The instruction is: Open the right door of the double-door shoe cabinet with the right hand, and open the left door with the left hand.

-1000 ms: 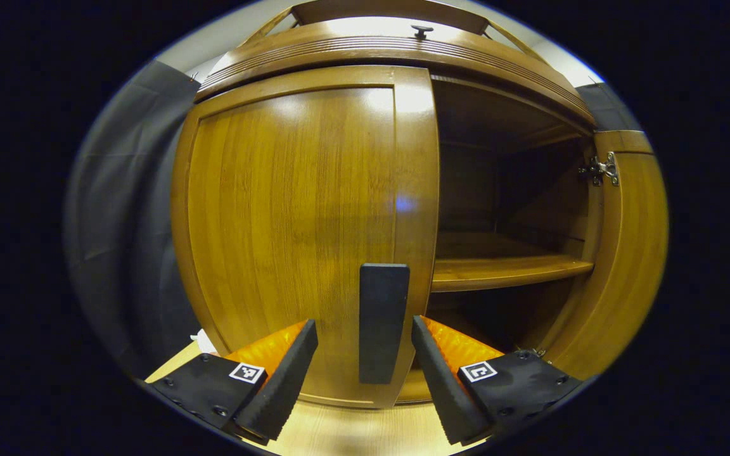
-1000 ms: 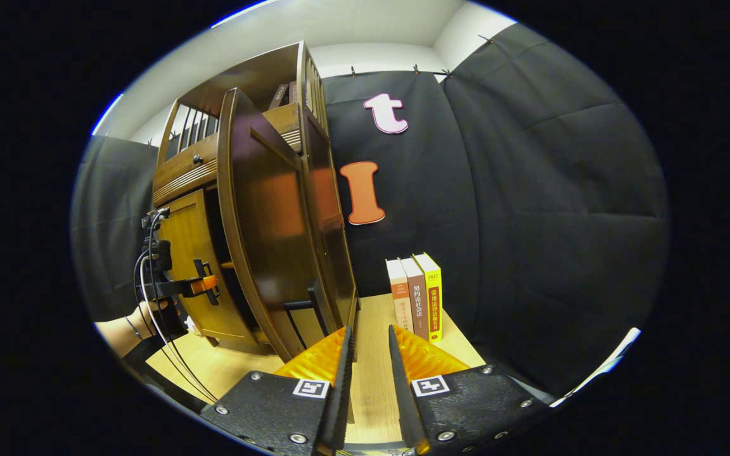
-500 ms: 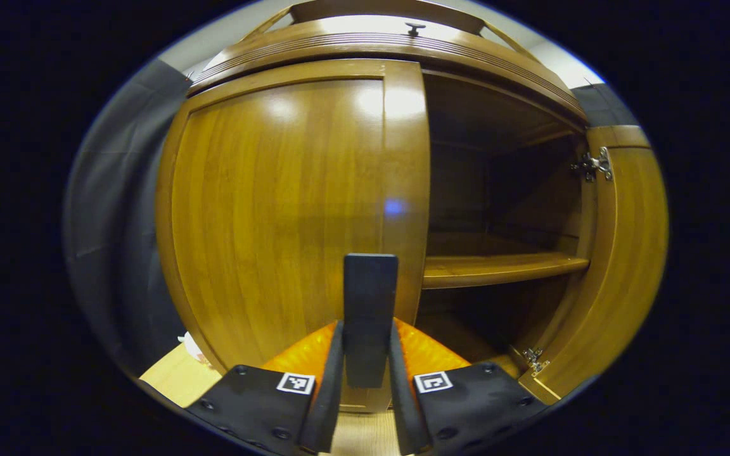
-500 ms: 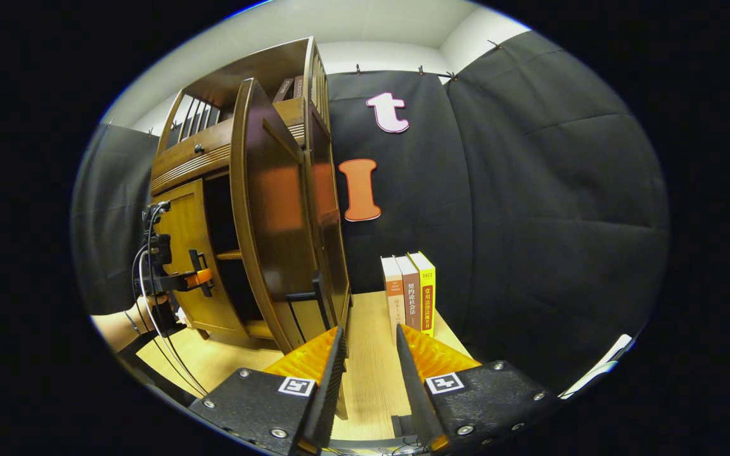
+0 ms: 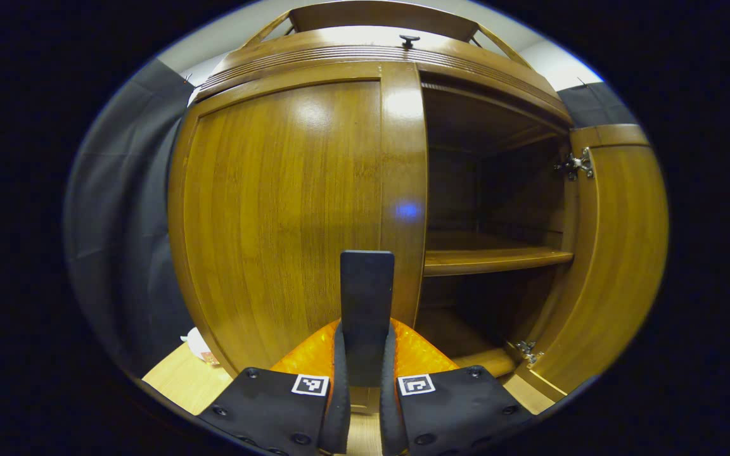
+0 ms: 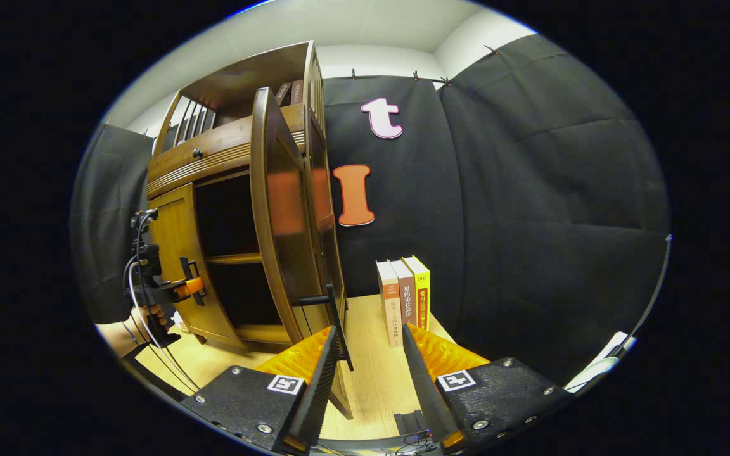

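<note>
Your left tool is clenched on the handle of the left door, one finger pressed against each side of it. The handle is a flat bar with its long axis vertical, mounted near the door's free edge. The left door lies flat against the shoe cabinet, still closed.

The right door stands swung out, its inner face and two hinges toward you, its free edge pointing away from the cabinet front. Between the two doors the compartment is open: one shelf runs across it, and both the shelf and the floor beneath appear bare, though the rear is too dark to confirm.

Your right tool is released, fingers parted, holding nothing. It sits just beside the right door's free edge and that door's handle. To its right, three books stand upright on the bench against the booth wall, leaving a strip of bare bench between door and books. In the right gripper view, your left tool and hand appear at the left door.
</note>
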`<act>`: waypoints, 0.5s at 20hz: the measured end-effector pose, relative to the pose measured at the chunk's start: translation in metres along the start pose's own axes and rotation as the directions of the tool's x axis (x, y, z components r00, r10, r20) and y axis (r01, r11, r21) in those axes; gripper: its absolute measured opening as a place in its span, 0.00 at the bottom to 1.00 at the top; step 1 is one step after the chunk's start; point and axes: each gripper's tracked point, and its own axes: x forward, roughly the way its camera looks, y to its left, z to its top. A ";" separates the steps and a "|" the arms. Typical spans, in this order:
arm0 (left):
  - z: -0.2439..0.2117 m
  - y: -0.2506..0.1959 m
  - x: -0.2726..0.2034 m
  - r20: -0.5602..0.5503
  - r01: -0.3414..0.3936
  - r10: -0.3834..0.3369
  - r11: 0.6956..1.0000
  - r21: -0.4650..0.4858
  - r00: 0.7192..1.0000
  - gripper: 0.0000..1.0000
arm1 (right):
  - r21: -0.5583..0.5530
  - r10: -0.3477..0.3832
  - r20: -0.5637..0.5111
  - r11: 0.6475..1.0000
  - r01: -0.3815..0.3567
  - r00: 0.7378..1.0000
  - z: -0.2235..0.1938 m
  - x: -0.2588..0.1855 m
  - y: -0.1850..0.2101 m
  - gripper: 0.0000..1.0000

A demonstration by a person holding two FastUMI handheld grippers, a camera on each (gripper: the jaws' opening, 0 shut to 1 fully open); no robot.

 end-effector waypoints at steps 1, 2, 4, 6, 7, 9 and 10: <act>-0.003 0.001 -0.007 0.004 0.008 -0.008 1.000 0.004 1.000 0.26 | -0.004 -0.002 0.002 1.000 0.002 1.000 0.001 -0.002 0.003 0.63; -0.004 0.003 -0.014 0.009 0.011 -0.011 1.000 0.009 1.000 0.26 | -0.008 -0.004 0.004 1.000 0.004 1.000 0.001 -0.004 0.005 0.63; -0.004 0.010 -0.033 0.009 0.012 -0.012 1.000 -0.007 1.000 0.24 | -0.011 -0.007 0.010 1.000 0.007 1.000 0.002 -0.008 0.012 0.63; -0.004 0.018 -0.049 0.007 0.019 -0.018 1.000 -0.013 1.000 0.24 | -0.011 -0.008 0.014 1.000 0.008 1.000 0.001 -0.012 0.021 0.63; -0.008 0.021 -0.061 0.004 0.023 -0.023 1.000 -0.006 1.000 0.24 | -0.012 -0.006 0.013 1.000 0.006 1.000 0.001 -0.013 0.025 0.62; -0.009 0.027 -0.072 -0.001 0.027 -0.027 1.000 -0.002 1.000 0.26 | -0.015 -0.006 0.015 1.000 0.006 1.000 0.000 -0.017 0.034 0.62; -0.009 0.030 -0.078 0.002 0.025 -0.025 1.000 -0.007 1.000 0.27 | -0.014 -0.006 0.020 1.000 0.007 1.000 -0.002 -0.018 0.040 0.62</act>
